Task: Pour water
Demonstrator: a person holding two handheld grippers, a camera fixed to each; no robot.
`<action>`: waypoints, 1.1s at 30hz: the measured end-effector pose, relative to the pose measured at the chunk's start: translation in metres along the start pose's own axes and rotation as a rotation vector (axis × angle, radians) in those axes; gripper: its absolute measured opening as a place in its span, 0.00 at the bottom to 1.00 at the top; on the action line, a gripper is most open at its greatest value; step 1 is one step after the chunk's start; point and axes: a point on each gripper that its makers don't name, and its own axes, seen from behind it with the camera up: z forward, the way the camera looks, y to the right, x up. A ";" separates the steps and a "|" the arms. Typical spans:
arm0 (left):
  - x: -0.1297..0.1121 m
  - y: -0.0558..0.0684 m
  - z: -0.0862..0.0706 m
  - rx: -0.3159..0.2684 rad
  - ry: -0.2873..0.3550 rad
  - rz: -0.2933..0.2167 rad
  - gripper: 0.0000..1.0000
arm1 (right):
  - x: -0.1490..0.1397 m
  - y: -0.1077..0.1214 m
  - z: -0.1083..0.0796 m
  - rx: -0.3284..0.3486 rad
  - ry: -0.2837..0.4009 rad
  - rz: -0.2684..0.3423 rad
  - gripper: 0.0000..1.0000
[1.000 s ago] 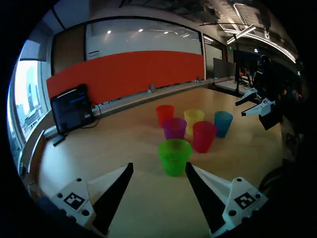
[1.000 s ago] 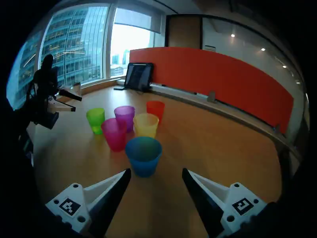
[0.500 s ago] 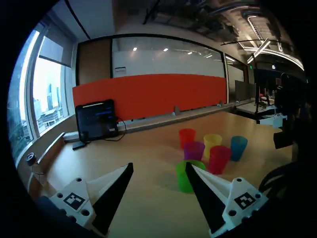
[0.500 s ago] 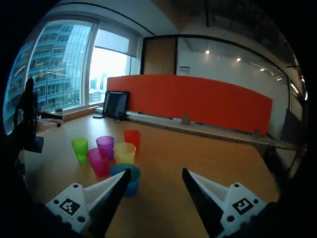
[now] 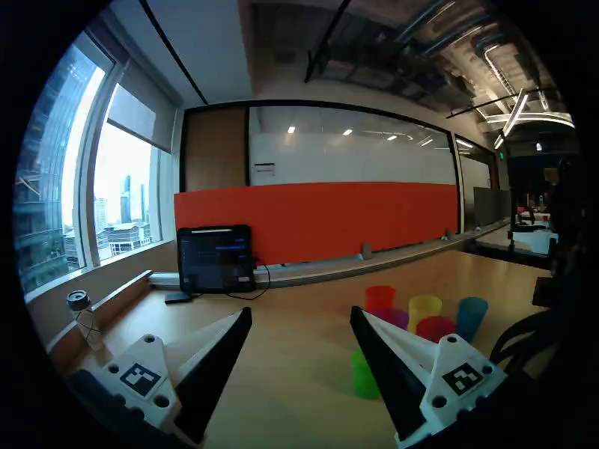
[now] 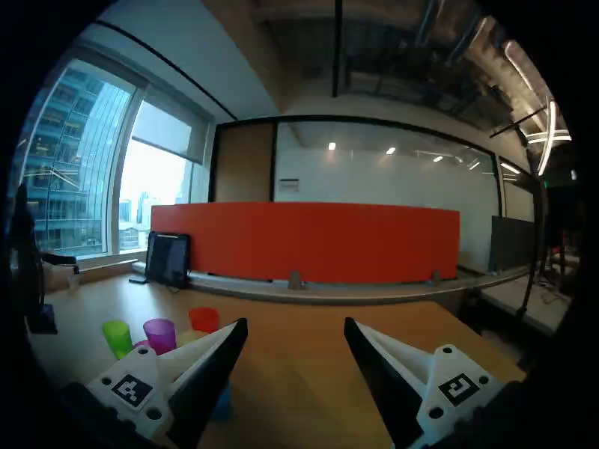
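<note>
Hovering over the wooden table (image 5: 299, 367) in the left gripper view, the left gripper (image 5: 299, 310) is gaping wide, holding nothing, while the green cup (image 5: 364, 376) is peeking out from behind its right-hand finger. In the right gripper view, the right gripper (image 6: 294, 322) is standing equally wide and empty, with the purple cup (image 6: 159, 333) and red cup (image 6: 203, 319) sitting on the table past its left-hand finger.

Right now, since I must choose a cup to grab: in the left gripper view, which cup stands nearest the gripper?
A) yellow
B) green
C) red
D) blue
B: the green cup stands foremost, partly behind a finger of the left gripper, while the yellow cup and blue cup sit farther back.
</note>
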 end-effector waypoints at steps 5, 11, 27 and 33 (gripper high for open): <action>-0.003 0.002 -0.003 0.037 0.041 -0.017 0.98 | -0.002 0.008 -0.006 -0.063 0.036 -0.010 1.00; -0.008 0.004 -0.009 0.072 0.070 -0.007 0.98 | -0.002 0.013 -0.012 -0.124 0.082 -0.009 1.00; -0.025 0.008 -0.013 0.133 0.092 0.005 0.98 | -0.029 0.000 -0.015 -0.157 0.080 -0.024 1.00; -0.028 0.006 -0.012 0.157 0.094 -0.001 0.98 | -0.033 0.003 -0.018 -0.149 0.069 0.004 1.00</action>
